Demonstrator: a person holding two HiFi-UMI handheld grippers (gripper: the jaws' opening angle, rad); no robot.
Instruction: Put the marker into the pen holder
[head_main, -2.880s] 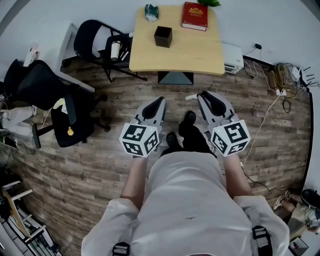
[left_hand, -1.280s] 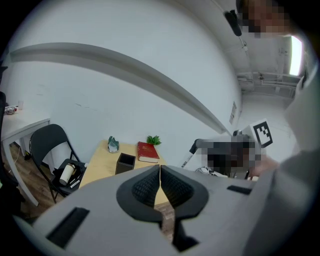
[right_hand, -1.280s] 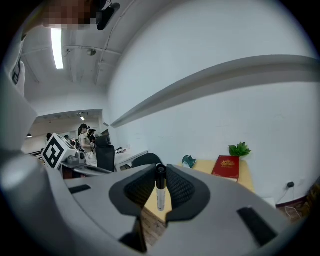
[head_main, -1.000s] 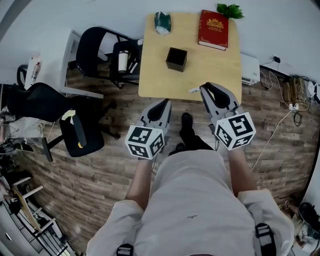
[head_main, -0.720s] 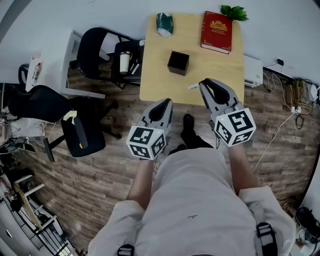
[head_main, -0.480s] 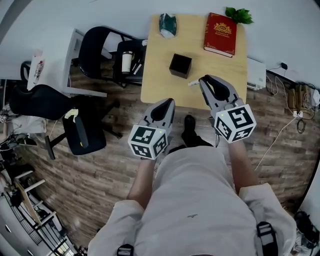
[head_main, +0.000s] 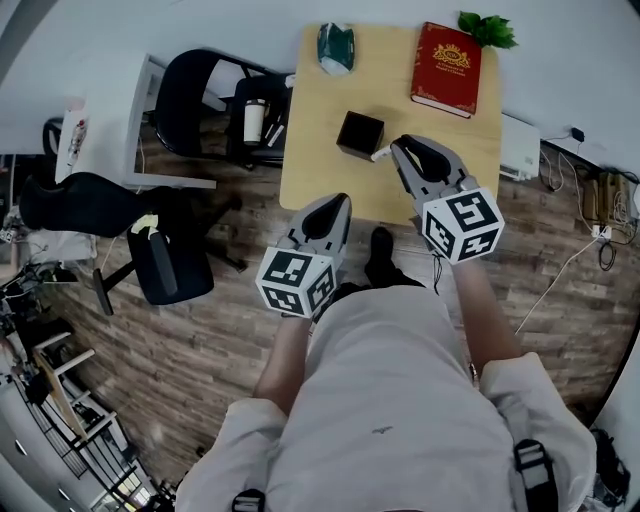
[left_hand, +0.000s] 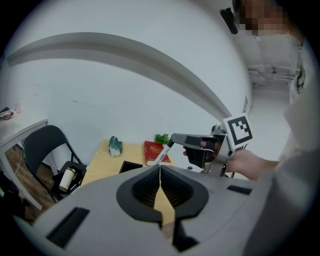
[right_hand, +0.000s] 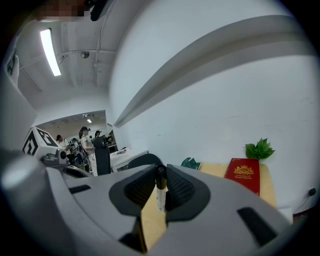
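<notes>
A white marker (right_hand: 160, 194) with a black cap stands upright between the jaws of my right gripper (right_hand: 160, 175), which is shut on it. In the head view the right gripper (head_main: 398, 152) hovers over the wooden table (head_main: 460, 140), and the marker's tip (head_main: 380, 154) pokes out just right of the black square pen holder (head_main: 360, 133). My left gripper (head_main: 334, 207) is shut and empty, hanging at the table's near edge. The left gripper view shows its jaws (left_hand: 160, 170) pressed together, with the marker (left_hand: 163, 151) and the pen holder (left_hand: 130, 166) beyond.
A red book (head_main: 446, 56) and a green plant (head_main: 488, 27) lie at the table's far right, a green crumpled object (head_main: 337, 46) at the far left. A black folding chair (head_main: 205, 95) with a cup (head_main: 253, 121) stands left of the table. Cables (head_main: 590, 180) run at right.
The person has stepped up to the table. My right gripper has carried the marker forward over the tabletop to beside the pen holder. The left gripper stayed shut and low.
</notes>
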